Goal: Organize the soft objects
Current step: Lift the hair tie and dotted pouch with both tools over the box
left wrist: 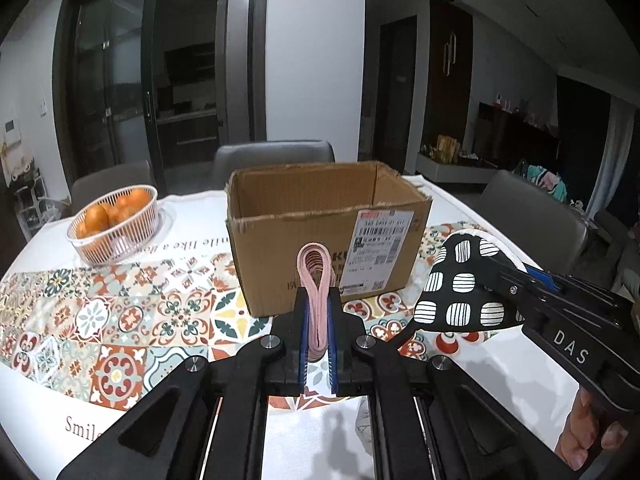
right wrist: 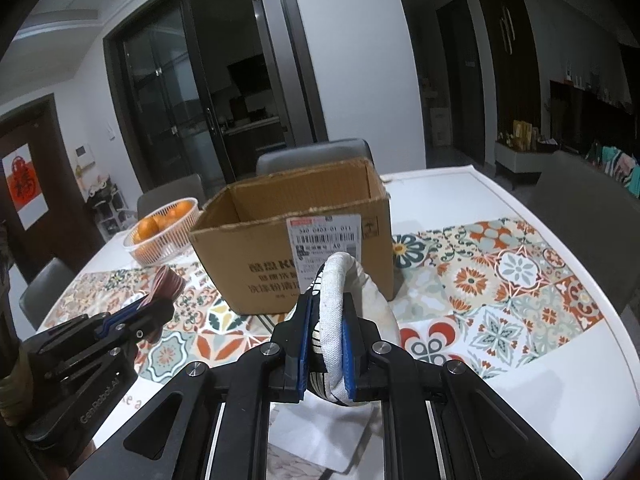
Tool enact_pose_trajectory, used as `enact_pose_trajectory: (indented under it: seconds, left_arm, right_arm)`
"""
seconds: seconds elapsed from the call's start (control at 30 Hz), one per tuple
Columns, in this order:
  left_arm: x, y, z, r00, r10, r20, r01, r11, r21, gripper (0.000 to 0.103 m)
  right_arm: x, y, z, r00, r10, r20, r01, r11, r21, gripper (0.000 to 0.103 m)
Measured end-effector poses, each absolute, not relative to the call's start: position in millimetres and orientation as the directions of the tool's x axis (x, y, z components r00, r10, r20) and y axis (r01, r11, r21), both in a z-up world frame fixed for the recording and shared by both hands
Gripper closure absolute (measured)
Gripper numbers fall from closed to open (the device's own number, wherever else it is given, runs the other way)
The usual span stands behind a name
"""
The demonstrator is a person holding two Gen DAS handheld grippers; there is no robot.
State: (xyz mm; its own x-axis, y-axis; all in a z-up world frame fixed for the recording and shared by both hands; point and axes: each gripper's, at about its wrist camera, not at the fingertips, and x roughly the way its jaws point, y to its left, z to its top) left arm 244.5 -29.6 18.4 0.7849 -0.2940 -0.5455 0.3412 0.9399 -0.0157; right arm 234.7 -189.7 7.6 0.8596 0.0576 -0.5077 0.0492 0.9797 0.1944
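Note:
An open cardboard box stands on the patterned tablecloth, its inside showing nothing from here; it also fills the middle of the right wrist view as the box. My left gripper is shut on a coiled pink cable, held above the cloth just in front of the box. My right gripper is shut on a padded black-and-white mitt with a white lining, also lifted near the box's front. Each gripper shows in the other view: the right gripper with the mitt, the left gripper with the cable.
A white wire basket of oranges sits left of the box, seen again as the basket. Grey chairs ring the white table. A folded white cloth lies below my right gripper.

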Motion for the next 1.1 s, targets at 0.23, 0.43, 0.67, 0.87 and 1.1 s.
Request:
enact_pose_trajectory:
  seconds: [0.23, 0.43, 0.67, 0.87, 1.1]
  left_arm:
    - [236, -29, 39, 0.812, -0.300, -0.500, 0.345, 0.939, -0.002, 0.094]
    - [236, -29, 56, 0.833, -0.303, -0.463, 0.347, 0.938, 0.011, 0.094]
    - [239, -31, 73, 0.853, -0.305, -0.424, 0.348, 0.937, 0.027, 0.094]
    - [245, -34, 87, 0.868, -0.302, -0.395, 0.346, 0.937, 0.043, 0.094]
    - [258, -34, 98, 0.880, -0.296, -0.371, 0.339, 0.939, 0.055, 0.094]
  right_arm:
    - [228, -188, 27, 0.887, 0.052, -0.459, 0.036, 0.983, 0.181, 0.088]
    - [225, -187, 44, 0.909, 0.048, -0.413, 0.025, 0.985, 0.168, 0.088]
    - [226, -189, 60, 0.928, 0.044, -0.369, 0.017, 0.987, 0.161, 0.088]
    - [231, -188, 74, 0.942, 0.045, -0.332, 0.008, 0.988, 0.157, 0.088]
    - [241, -188, 85, 0.953, 0.049, -0.298, -0.005, 0.989, 0.148, 0.088]
